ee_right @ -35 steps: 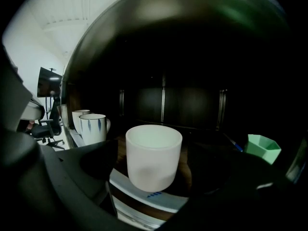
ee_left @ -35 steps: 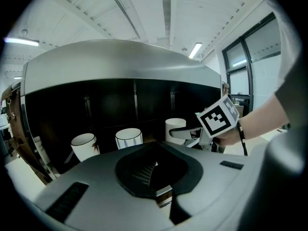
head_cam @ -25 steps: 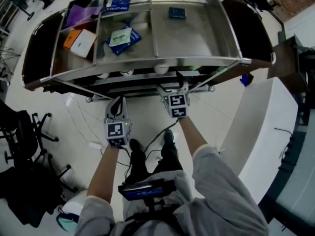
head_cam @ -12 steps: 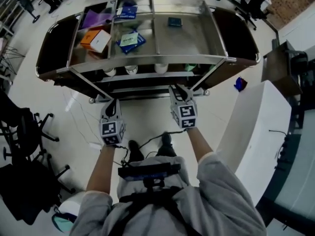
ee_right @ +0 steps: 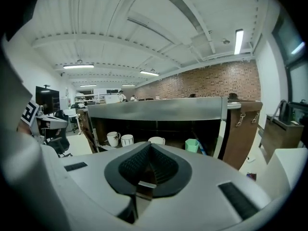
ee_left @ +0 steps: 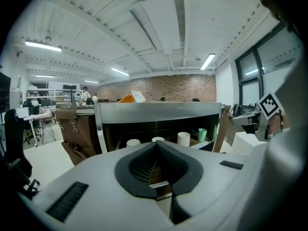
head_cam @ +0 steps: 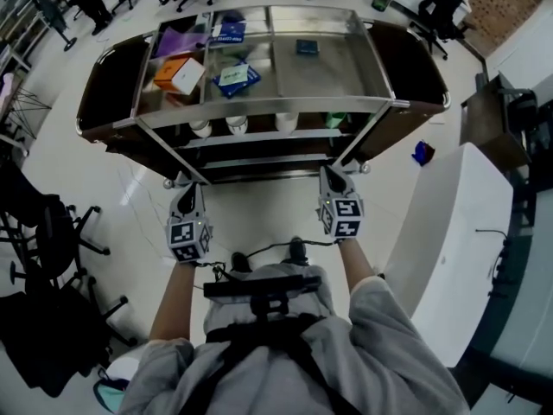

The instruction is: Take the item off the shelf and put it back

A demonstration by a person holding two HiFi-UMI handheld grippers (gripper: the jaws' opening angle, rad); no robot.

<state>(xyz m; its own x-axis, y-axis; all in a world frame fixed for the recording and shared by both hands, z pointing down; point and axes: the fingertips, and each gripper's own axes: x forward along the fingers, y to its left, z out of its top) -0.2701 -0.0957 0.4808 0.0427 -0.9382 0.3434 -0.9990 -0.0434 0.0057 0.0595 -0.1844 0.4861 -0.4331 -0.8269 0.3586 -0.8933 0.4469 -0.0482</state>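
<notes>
A steel shelf cart stands in front of me. Its top tray holds an orange-and-white box, blue packets, a purple packet and a small dark box. On the lower shelf stand white cups and a green cup, which also show as white mugs and a green cup. My left gripper and right gripper hang over the floor just short of the cart. Both are shut with nothing between the pads.
A white counter runs along my right, with a small blue object on the floor beside it. Black office chairs stand at the left and more behind the cart. A cable lies by my feet.
Both grippers have drawn back from the cart's lower shelf toward me. The right one, which reached under the top tray, now hangs over the floor. The cart looks farther away.
</notes>
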